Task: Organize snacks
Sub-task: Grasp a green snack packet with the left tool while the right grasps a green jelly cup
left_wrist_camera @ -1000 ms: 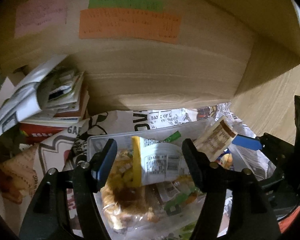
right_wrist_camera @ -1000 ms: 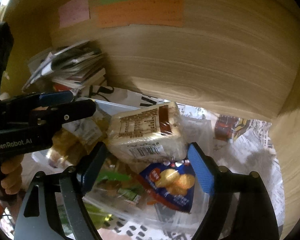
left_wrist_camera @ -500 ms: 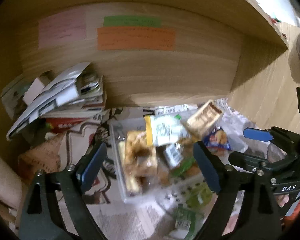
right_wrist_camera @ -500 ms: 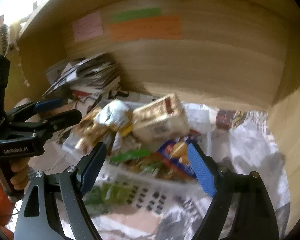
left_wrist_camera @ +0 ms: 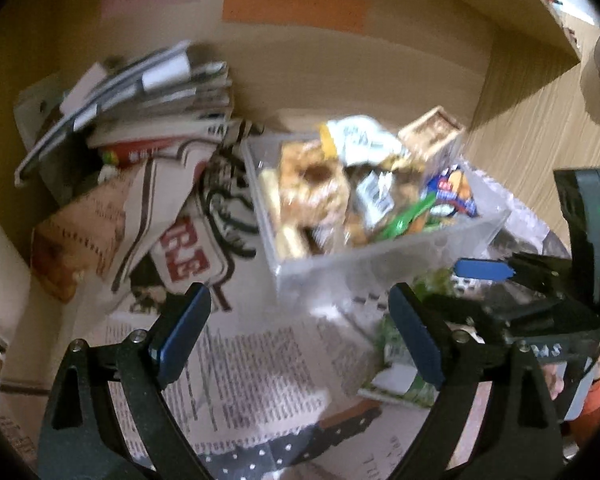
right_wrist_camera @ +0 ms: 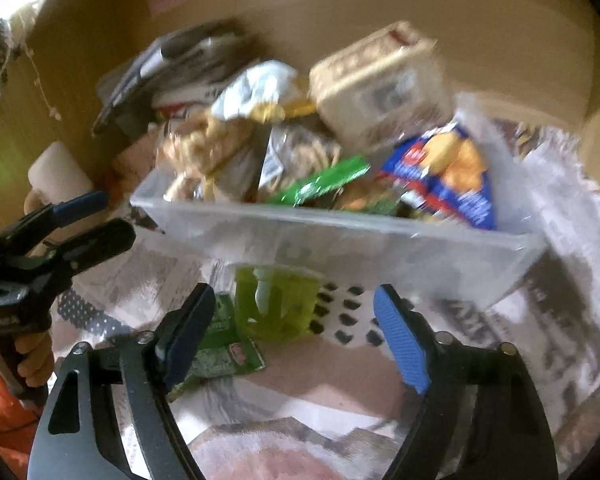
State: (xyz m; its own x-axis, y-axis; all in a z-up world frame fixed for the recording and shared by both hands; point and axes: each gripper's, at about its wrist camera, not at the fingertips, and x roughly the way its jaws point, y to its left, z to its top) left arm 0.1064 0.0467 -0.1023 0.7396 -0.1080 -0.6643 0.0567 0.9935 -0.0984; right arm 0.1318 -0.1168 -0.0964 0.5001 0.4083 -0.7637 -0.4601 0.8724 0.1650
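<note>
A: Left wrist? 
B: Left gripper (left_wrist_camera: 300, 328) wide and empty over newspaper (left_wrist_camera: 256, 364); bin (left_wrist_camera: 380, 264) of snacks beyond.

A: Right wrist? 
B: Right gripper (right_wrist_camera: 290, 326) has just been narrowing, nothing between; green packets (right_wrist_camera: 268, 312) lie before the bin (right_wrist_camera: 340, 248).

Showing red block letters "RE" on the printed newspaper sheet (left_wrist_camera: 188, 256) lying left of the clear bin. Appearing as rows of body print on the newspaper (left_wrist_camera: 256, 364) nearer the camera, too blurred for reading. Carrying faint writing on the pink, green and orange notes (left_wrist_camera: 296, 6), illegible. Snack wrappers' print smeared beyond reading.
</note>
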